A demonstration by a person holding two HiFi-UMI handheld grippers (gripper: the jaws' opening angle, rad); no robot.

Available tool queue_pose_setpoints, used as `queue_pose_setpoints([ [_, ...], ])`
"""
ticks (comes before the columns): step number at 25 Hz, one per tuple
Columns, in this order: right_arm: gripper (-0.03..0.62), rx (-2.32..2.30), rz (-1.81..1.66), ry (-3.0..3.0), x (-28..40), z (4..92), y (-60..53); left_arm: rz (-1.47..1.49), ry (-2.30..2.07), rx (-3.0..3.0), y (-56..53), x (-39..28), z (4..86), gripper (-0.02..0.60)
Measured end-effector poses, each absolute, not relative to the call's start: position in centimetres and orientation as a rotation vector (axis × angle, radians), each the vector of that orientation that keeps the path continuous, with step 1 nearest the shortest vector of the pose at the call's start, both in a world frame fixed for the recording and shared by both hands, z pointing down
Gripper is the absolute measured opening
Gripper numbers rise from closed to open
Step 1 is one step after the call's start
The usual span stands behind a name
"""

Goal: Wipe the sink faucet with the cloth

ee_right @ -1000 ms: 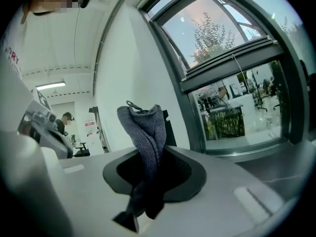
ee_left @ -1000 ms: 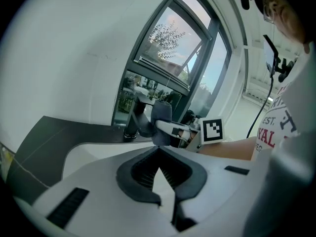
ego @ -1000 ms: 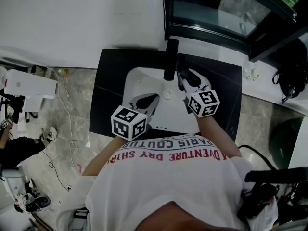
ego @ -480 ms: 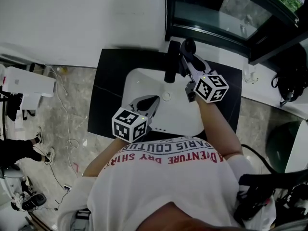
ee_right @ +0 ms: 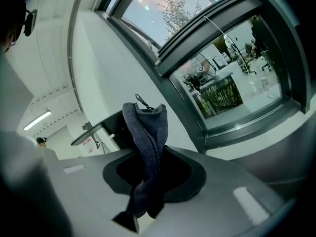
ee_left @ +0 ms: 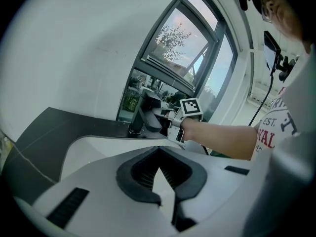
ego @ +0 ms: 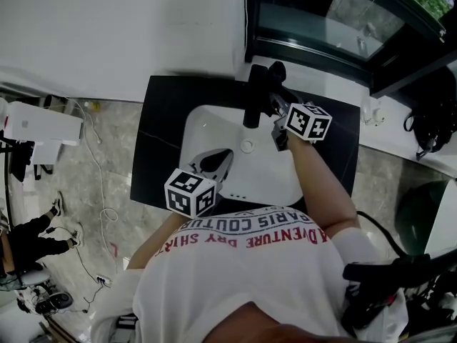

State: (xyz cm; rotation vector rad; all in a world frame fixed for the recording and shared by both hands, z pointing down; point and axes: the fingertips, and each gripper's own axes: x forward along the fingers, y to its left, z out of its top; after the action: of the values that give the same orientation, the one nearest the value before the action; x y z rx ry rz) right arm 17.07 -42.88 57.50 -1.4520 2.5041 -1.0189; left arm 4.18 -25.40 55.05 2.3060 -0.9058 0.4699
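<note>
Cloth (ee_right: 146, 142) is pinched in the right claw (ee_right: 147, 181), beside the faucet (ego: 253, 95).

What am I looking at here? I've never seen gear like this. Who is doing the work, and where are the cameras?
There is no robot: a person holds a hand-held claw in each hand. One picture comes from a camera on the person's head, looking down. The other two come from cameras riding on each claw. Below is a white sink set in a black counter, with a black faucet. The right claw is shut on a dark blue-grey cloth, close beside the faucet. The left claw is shut, holds nothing and hangs over the basin.
</note>
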Motion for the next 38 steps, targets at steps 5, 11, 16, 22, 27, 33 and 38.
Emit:
queue_pose_setpoints([
  [5,0.078,-1.558,-1.126,2.537,17.0,61.0,-43.1,0.467,-0.912,2.306,-25.8,4.4,55.0,0.000],
  [11,0.079,-1.605,-1.220,2.544,16.8,62.9,-43.2,0.475,-0.925,2.299,-26.1,4.1,55.1,0.001],
  [16,0.078,-1.565,-1.225,2.520,17.5,62.4,-42.7,0.471,-0.920,2.303,-26.2,4.2,55.1,0.000],
  [22,0.079,-1.357,-1.187,2.364,18.2,59.5,-38.9,0.476,-0.911,2.306,-26.0,4.2,55.3,0.002],
  [27,0.078,-1.096,-1.235,2.191,17.4,59.7,-36.5,0.494,-0.893,2.307,-25.4,4.6,55.7,0.001],
  [33,0.078,-0.944,-1.250,2.089,15.4,59.9,-37.0,0.524,-0.898,2.324,-25.3,4.5,55.7,0.002],
  [38,0.079,-0.930,-1.250,2.041,14.5,59.6,-38.1,0.513,-0.903,2.291,-25.1,3.9,56.1,0.001],
])
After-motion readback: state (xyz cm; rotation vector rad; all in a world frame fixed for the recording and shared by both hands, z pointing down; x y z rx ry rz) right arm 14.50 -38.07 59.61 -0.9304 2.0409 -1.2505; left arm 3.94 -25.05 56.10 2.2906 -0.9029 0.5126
